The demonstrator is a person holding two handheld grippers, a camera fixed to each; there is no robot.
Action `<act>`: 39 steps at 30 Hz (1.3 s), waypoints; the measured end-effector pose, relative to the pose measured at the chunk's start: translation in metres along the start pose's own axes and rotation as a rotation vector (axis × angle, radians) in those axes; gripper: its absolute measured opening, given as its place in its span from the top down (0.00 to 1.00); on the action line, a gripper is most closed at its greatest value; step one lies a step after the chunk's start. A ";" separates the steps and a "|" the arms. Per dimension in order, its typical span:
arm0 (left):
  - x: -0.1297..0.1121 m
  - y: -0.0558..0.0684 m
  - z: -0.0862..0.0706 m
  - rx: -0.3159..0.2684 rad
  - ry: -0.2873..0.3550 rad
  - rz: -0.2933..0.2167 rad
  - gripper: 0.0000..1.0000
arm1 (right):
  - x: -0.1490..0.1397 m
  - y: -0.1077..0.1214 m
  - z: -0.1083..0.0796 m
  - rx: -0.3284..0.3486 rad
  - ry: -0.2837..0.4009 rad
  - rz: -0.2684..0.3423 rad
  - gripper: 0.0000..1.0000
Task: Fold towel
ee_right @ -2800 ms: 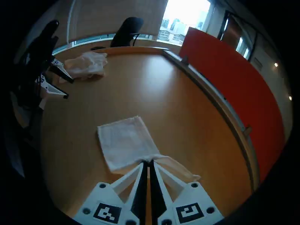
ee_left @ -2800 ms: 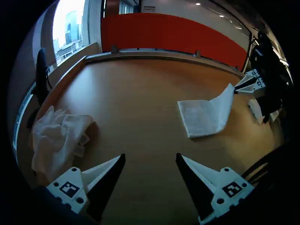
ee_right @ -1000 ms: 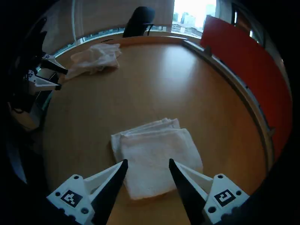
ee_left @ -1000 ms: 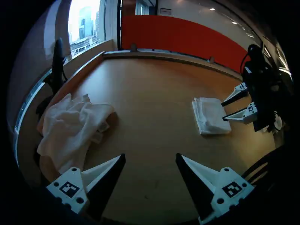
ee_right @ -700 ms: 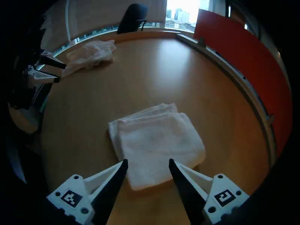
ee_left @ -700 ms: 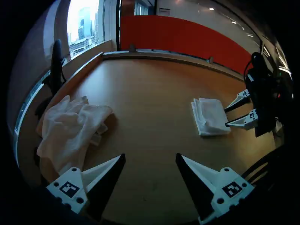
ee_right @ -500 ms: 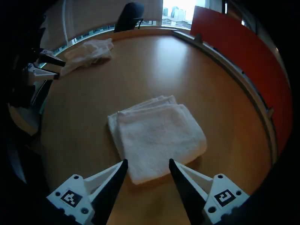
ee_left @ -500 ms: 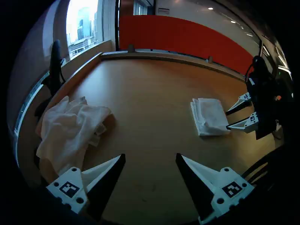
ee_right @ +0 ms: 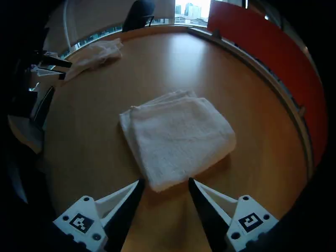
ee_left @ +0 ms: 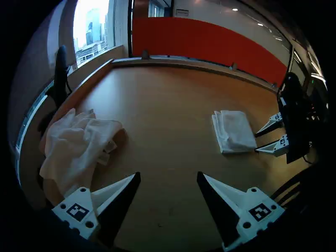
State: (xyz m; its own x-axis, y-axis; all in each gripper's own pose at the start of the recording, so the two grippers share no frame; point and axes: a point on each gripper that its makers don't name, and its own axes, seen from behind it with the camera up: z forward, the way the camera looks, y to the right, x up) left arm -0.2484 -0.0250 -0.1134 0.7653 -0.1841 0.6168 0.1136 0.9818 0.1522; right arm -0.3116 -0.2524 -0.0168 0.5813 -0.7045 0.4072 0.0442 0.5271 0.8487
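Folded towel (ee_right: 176,134) flat on desk (ee_right: 84,138); right claw (ee_right: 166,181) and left claw (ee_left: 168,174) spread, empty; likely done, crumpled cloth (ee_left: 75,147) aside

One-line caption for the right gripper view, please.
Open right tool poised at the near corner of a folded white towel on a wooden table.

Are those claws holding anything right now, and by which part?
Nothing is held. The left gripper and right gripper are open; the folded towel lies free on the table.
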 end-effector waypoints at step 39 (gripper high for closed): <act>0.000 0.005 0.002 -0.012 0.002 0.005 0.00 | -0.006 -0.011 0.000 0.001 0.025 0.062 0.96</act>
State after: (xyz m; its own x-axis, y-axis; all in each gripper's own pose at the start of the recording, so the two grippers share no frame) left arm -0.2489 -0.0203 -0.1114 0.7668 -0.1794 0.6163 0.1177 0.9832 0.1398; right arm -0.3155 -0.2542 -0.0285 0.6030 -0.6585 0.4503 0.0069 0.5687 0.8225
